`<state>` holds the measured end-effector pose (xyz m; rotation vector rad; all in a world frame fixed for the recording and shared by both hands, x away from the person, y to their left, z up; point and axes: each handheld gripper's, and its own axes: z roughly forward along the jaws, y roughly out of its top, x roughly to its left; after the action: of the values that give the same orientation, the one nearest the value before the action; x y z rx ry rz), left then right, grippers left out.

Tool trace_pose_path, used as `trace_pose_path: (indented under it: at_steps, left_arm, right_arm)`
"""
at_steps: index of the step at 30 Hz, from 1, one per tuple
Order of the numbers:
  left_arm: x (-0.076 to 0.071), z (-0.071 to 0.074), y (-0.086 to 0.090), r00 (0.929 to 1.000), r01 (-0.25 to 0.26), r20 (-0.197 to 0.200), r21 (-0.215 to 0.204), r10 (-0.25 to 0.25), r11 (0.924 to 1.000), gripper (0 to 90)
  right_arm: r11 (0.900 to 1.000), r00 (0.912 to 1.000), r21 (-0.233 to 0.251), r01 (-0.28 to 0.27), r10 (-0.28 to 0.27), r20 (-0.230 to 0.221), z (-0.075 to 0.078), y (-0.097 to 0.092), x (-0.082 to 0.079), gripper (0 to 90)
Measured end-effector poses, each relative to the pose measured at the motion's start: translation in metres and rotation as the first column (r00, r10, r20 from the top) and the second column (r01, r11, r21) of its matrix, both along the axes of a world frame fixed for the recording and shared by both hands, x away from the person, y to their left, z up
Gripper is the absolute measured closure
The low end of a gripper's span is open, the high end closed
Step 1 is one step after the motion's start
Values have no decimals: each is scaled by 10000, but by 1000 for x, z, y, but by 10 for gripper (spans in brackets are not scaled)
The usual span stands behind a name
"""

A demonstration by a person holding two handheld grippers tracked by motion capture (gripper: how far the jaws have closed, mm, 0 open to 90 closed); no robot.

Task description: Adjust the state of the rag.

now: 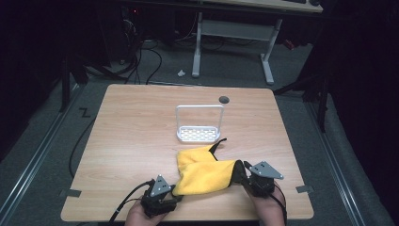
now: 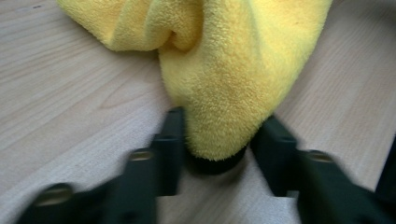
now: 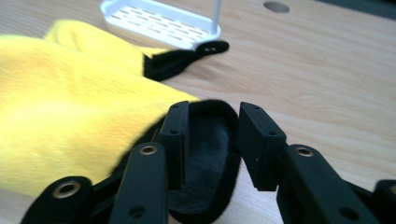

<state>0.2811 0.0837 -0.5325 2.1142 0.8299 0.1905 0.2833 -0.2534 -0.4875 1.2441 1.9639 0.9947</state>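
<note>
Yellow cloth lies between both claws — unclamped.

cloth: bright yellow and fuzzy on the face I see, black on its underside and along the edge that curls up at lower centre of my right gripper view
rack: white, its flat base patterned with rows of short slots, white wire frame above it
table: pale wood with a fine lengthwise grain, one dark grey round plug near its upper right edge
my left gripper: black body and jaws, grey three-cornered plate on top
my right gripper: black, with brass-coloured rivets on its jaws and the same grey plate
floor: grey carpet
</note>
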Motion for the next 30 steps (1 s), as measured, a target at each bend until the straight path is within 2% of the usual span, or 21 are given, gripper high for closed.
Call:
trace_pose_path:
  at_steps: [1,2,5,6,7,9,10,11,12,13,14,17,18,20,22,23,25,26,27,28,30]
  left_arm:
    - [2,1,2,9999,-93,-97,-179,92,9998,784]
    - [3,10,12,9994,-331,-93,-973,324,9947,824]
    - [4,26,21,9986,-489,141,-1537,517,9869,827]
    - [5,46,29,9962,-597,495,-2026,711,9774,827]
    - [5,46,29,9962,-597,495,-2026,711,9774,826]
    - [8,70,39,9912,-758,820,-2914,1039,9536,825]
    - [8,70,39,9912,-758,820,-2914,1039,9536,825]
    - [11,78,38,9907,-691,901,-3147,1023,9467,824]
    - [11,78,38,9907,-691,901,-3147,1023,9467,823]
    - [12,82,35,9903,-630,985,-3088,978,9490,823]
    - [13,86,32,9905,-534,1039,-3118,899,9486,822]
    - [12,98,23,9923,-112,1131,-3274,509,9448,818]
    - [11,102,20,9914,19,1248,-3208,403,9471,816]
    - [11,106,17,9905,165,1346,-3210,284,9469,763]
    - [12,104,19,9919,280,1261,-3453,168,9381,716]
    - [13,101,20,9921,361,1249,-3611,99,9318,602]
    - [13,94,21,9936,433,1129,-3629,-22,9308,551]
    - [12,89,20,9943,406,1061,-3523,-32,9350,551]
    - [13,83,20,9952,382,978,-3385,-52,9402,534]
    - [14,77,19,9959,344,901,-3226,-55,9459,534]
    - [18,63,15,9982,239,596,-2864,-71,9578,525]
  right_arm:
    - [9999,9999,101,-96,96,53,2,2,-1,637]
    - [9981,9984,334,-518,511,228,8,12,-5,617]
    - [9921,9924,377,-1200,1187,334,13,32,-10,583]
    - [9881,9887,437,-1474,1459,346,15,39,-12,569]
    - [9881,9887,437,-1474,1459,346,15,39,-12,569]
    - [9722,9727,524,-2280,2251,568,23,62,-17,539]
    - [9722,9727,524,-2280,2251,568,23,62,-17,539]
    - [9535,9561,785,-2909,2867,610,30,79,-22,507]
    - [9411,9449,920,-3255,3202,676,32,88,-25,496]
    - [9411,9449,920,-3255,3202,676,32,88,-25,496]
    - [9169,9209,936,-3880,3816,796,36,110,-31,476]
    - [9065,9080,682,-4167,4114,790,36,125,-32,476]
    - [9114,9097,298,-4104,4069,823,35,131,-31,509]
    - [9256,9196,-191,-3780,3778,1075,35,133,-24,822]
    - [9284,9225,-151,-3713,3707,1078,36,131,-21,830]
    - [9452,9378,39,-3264,3234,1260,44,119,-13,833]
    - [9601,9534,269,-2784,2728,1285,48,104,-5,832]
    - [9601,9534,269,-2784,2728,1285,48,104,-5,832]
    - [9745,9695,492,-2191,2118,1237,48,82,5,830]
    - [9745,9695,492,-2191,2118,1237,48,82,5,830]
    - [9867,9849,547,-1529,1476,909,42,58,15,825]
